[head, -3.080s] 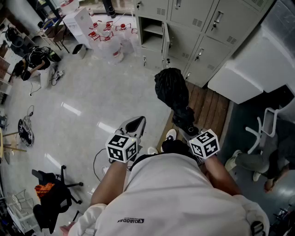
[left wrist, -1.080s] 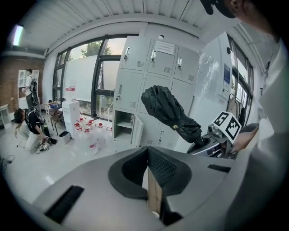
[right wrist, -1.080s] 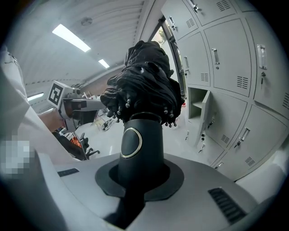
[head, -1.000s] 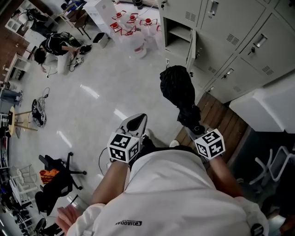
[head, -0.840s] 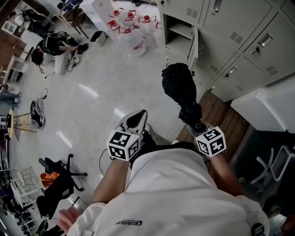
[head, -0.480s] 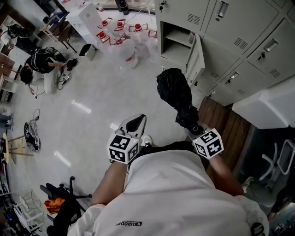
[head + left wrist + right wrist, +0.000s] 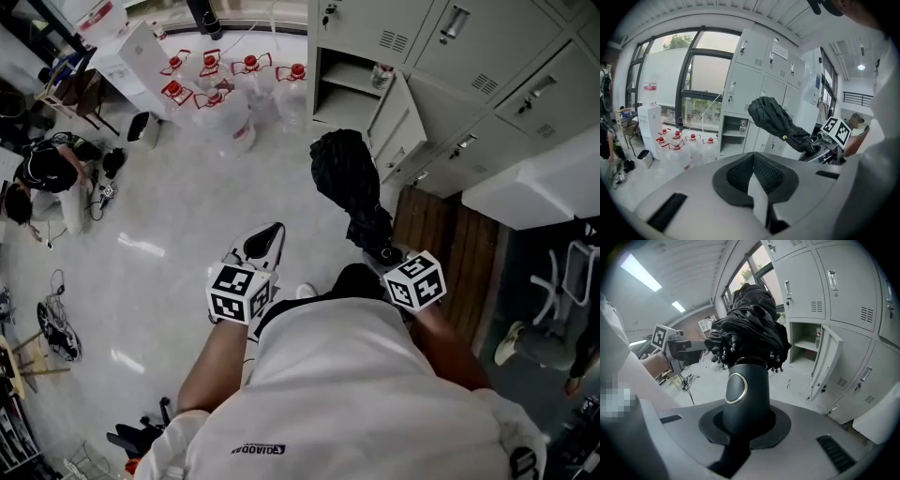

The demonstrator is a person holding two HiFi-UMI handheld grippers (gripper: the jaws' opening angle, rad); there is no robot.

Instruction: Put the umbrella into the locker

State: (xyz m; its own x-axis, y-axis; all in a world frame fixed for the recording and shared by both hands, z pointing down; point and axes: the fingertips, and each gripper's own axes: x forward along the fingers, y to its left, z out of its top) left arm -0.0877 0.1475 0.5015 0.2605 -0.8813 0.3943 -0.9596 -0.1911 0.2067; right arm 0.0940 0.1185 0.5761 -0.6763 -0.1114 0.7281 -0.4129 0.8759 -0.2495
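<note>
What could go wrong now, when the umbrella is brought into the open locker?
The umbrella has a loose, bulky canopy that may catch on the half-open door or the shelf inside the locker. The right gripper grips only the handle, so the long umbrella could tilt or slip on contact.

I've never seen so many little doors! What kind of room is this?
Probably a workplace locker area: rows of grey metal lockers, one standing open, and clear water jugs with red caps on the floor.
</note>
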